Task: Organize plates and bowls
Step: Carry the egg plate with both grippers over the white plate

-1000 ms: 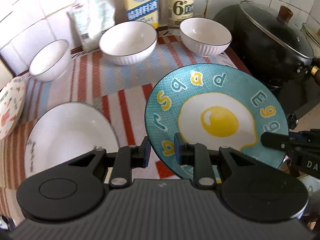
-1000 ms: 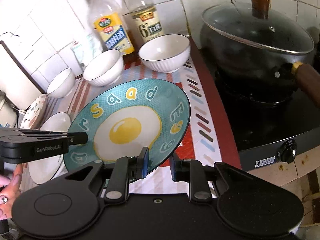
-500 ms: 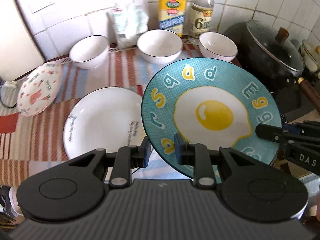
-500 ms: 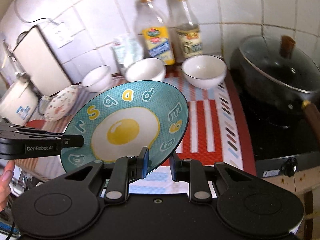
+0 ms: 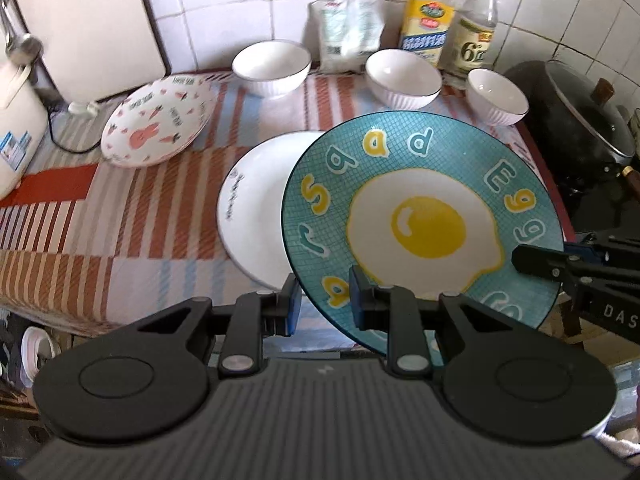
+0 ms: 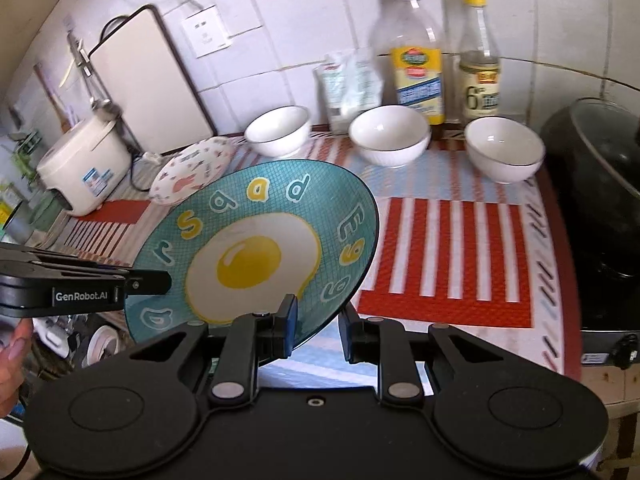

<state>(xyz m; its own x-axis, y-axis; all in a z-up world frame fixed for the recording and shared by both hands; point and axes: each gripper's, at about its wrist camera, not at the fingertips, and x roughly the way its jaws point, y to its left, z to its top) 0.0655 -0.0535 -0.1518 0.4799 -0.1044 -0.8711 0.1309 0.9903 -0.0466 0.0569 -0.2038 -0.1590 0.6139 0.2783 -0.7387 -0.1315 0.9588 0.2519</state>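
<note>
A teal plate with a fried-egg picture (image 5: 424, 224) is held in the air over the counter's front edge, also shown in the right wrist view (image 6: 256, 252). My left gripper (image 5: 324, 304) is shut on its near-left rim. My right gripper (image 6: 316, 328) is shut on its near-right rim. A white plate (image 5: 252, 216) lies on the striped mat, partly hidden behind the teal plate. A rabbit-print plate (image 5: 156, 120) lies at the back left. Three white bowls (image 5: 272, 66) (image 5: 402, 78) (image 5: 496, 96) stand in a row along the wall.
Two bottles (image 6: 416, 56) (image 6: 480, 68) and a white bag (image 6: 348, 88) stand behind the bowls. A black lidded pot (image 5: 580, 120) sits on the stove at right. A rice cooker (image 6: 80, 168) and a white board (image 6: 152, 84) stand at left.
Both grippers have risen and pulled back toward the counter's front with the teal plate. More of the counter, the rabbit plate and the rice cooker have come into view.
</note>
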